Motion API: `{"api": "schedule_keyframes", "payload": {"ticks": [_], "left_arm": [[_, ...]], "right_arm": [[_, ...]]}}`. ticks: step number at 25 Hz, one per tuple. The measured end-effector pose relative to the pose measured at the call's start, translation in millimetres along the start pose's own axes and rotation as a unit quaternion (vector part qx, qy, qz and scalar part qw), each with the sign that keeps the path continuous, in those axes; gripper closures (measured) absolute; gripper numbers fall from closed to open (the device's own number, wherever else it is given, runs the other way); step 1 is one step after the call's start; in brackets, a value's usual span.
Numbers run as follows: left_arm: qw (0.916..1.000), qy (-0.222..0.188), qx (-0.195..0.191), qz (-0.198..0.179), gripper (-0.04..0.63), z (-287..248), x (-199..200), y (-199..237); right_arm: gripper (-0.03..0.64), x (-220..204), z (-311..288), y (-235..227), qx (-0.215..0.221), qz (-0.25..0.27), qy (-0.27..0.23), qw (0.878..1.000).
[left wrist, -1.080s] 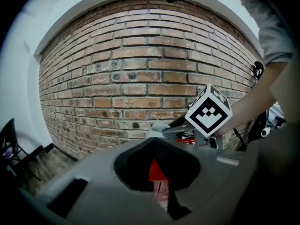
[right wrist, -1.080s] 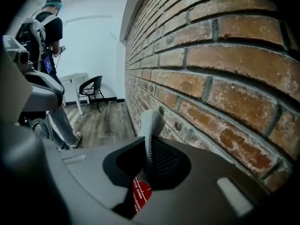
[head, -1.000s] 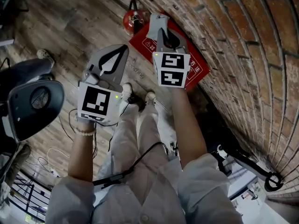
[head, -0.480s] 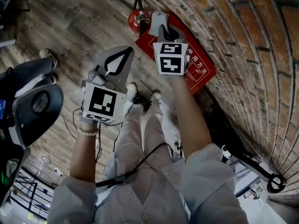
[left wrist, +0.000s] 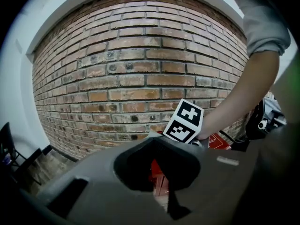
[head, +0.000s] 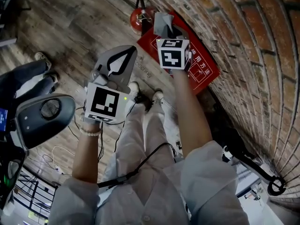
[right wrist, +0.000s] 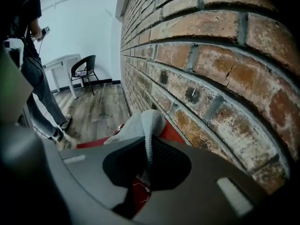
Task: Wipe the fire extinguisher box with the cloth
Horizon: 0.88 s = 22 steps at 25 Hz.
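Observation:
The red fire extinguisher box (head: 202, 71) lies on the floor against the brick wall, with a red extinguisher (head: 140, 18) at its far end. My right gripper (head: 165, 28) is shut on a grey cloth (head: 162, 21) and holds it over the box's far end. In the right gripper view the cloth (right wrist: 143, 125) sticks out between the jaws, above the red box (right wrist: 172, 131). My left gripper (head: 131, 51) hangs shut and empty over the wooden floor, left of the box. Its view shows the right gripper's marker cube (left wrist: 186, 122) and a strip of the box (left wrist: 218, 141).
The brick wall (head: 243, 41) runs along the right. A person's legs (head: 26, 81) stand at the left, near a grey rounded machine (head: 42, 115). Cables (head: 56, 156) lie on the floor. A scooter (head: 248, 162) leans at the lower right. A black chair (right wrist: 85, 68) stands far off.
My right gripper has carried the cloth farther along the box toward the extinguisher. The left gripper has barely shifted.

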<state>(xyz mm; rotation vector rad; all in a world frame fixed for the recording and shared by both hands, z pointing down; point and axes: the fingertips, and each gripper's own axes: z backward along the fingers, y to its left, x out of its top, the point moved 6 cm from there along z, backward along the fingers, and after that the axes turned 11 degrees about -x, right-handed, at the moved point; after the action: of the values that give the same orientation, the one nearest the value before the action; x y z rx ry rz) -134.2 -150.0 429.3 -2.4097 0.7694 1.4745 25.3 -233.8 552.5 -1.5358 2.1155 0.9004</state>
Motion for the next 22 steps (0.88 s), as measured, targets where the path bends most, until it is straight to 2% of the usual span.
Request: {"api": "schedule_keyframes", "payload": {"ticks": [22], "left_arm": [[1.0000,0.005,0.007,-0.003,0.598,-7,5,-7]], "right_arm": [[0.591,-11,2,-25,-0.018,-0.012,0.002,1.000]]}}
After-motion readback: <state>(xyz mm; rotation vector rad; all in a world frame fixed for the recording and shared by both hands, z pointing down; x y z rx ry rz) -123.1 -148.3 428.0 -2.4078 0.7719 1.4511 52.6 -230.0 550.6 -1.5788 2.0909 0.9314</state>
